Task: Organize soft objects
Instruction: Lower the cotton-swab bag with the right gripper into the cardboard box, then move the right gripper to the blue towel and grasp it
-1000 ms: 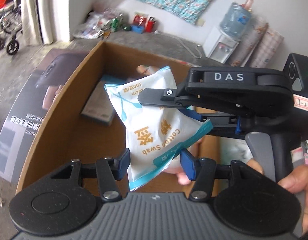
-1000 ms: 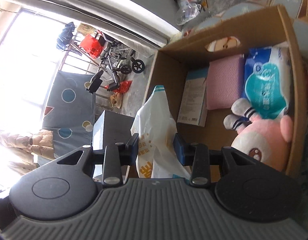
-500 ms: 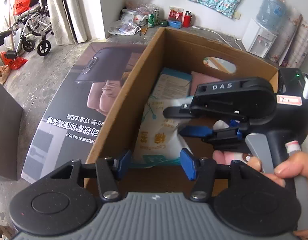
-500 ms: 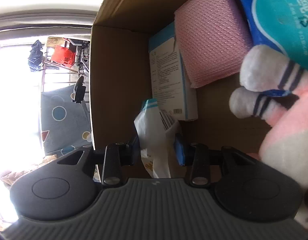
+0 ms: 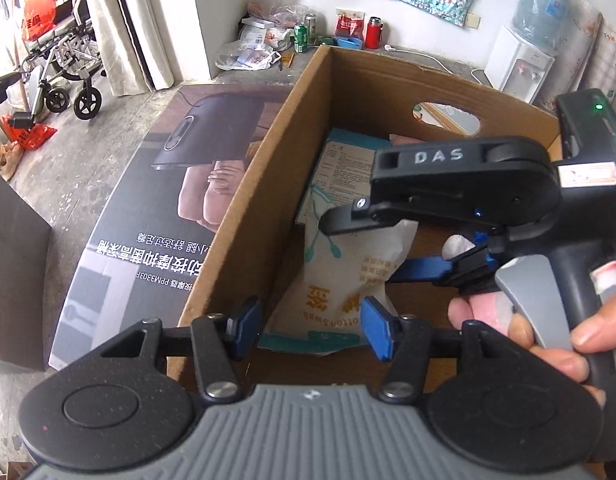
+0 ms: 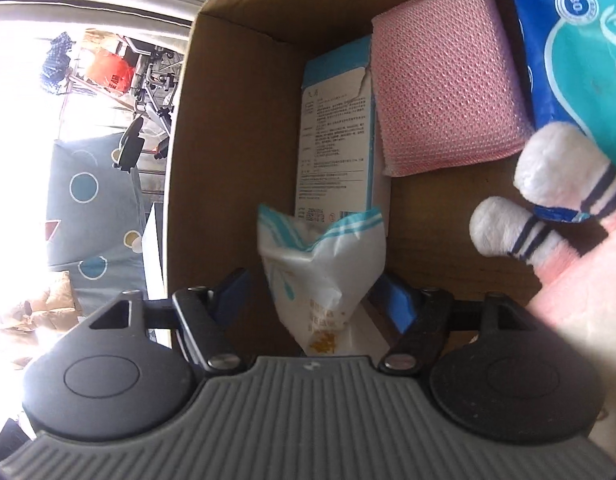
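Right hand-held gripper [image 6: 312, 296] opening, hiding swab bag [image 6: 320, 268] bottom.

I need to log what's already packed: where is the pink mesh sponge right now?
In the right wrist view, the pink mesh sponge lies flat on the cardboard box floor near its far wall, between the white-and-blue carton and the blue wipes pack.

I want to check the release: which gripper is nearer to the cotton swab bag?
Right. The right gripper has the cotton swab bag between its opening jaws; the left gripper sits just behind the bag's lower edge.
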Action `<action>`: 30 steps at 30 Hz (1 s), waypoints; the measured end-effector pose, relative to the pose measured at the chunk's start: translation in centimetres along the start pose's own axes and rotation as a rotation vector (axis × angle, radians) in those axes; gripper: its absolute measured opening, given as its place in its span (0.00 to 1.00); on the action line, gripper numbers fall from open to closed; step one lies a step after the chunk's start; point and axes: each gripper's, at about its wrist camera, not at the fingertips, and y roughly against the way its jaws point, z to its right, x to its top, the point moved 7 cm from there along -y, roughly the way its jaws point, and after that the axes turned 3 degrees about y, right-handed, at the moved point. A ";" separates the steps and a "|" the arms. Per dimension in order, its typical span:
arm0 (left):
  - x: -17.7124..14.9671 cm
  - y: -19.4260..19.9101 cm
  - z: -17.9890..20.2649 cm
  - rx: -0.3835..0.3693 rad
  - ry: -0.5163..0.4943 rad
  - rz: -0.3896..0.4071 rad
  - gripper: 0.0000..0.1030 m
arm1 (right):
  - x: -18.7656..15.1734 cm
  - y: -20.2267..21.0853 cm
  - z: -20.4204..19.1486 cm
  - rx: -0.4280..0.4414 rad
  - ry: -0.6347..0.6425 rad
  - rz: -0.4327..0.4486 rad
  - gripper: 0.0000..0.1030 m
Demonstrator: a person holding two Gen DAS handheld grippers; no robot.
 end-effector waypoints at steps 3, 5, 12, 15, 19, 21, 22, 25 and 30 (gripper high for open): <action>-0.1 0.4 -0.3 0.006 0.011 0.007 0.56 | 0.0 0.3 -0.4 0.011 0.017 0.012 0.74; -0.2 0.7 -0.5 0.004 0.016 0.011 0.57 | -0.2 0.3 -0.2 0.030 0.023 0.010 0.74; -1.0 1.6 -0.9 0.014 0.026 0.014 0.59 | -0.5 -1.7 0.5 0.019 0.020 -0.024 0.74; -1.2 2.2 -0.9 0.007 0.031 0.022 0.60 | -0.4 -1.6 0.3 0.007 0.050 -0.003 0.75; -1.1 3.1 -1.1 0.004 0.037 0.038 0.63 | -0.6 -0.5 -0.1 -0.012 0.102 0.036 0.78; -1.1 3.7 -1.2 -0.004 0.043 0.048 0.66 | -0.4 0.6 -0.5 -0.017 0.128 0.063 0.78; -1.2 4.1 -1.1 -0.010 0.045 0.057 0.67 | -0.3 1.2 -0.7 -0.014 0.138 0.075 0.79; -1.4 5.2 -0.6 -0.019 0.036 0.079 0.70 | -0.2 3.6 -1.1 -0.007 0.170 0.126 0.79; -2.2 7.6 1.3 -0.070 0.028 0.124 0.71 | -0.7 9.4 -1.6 0.041 0.229 0.215 0.79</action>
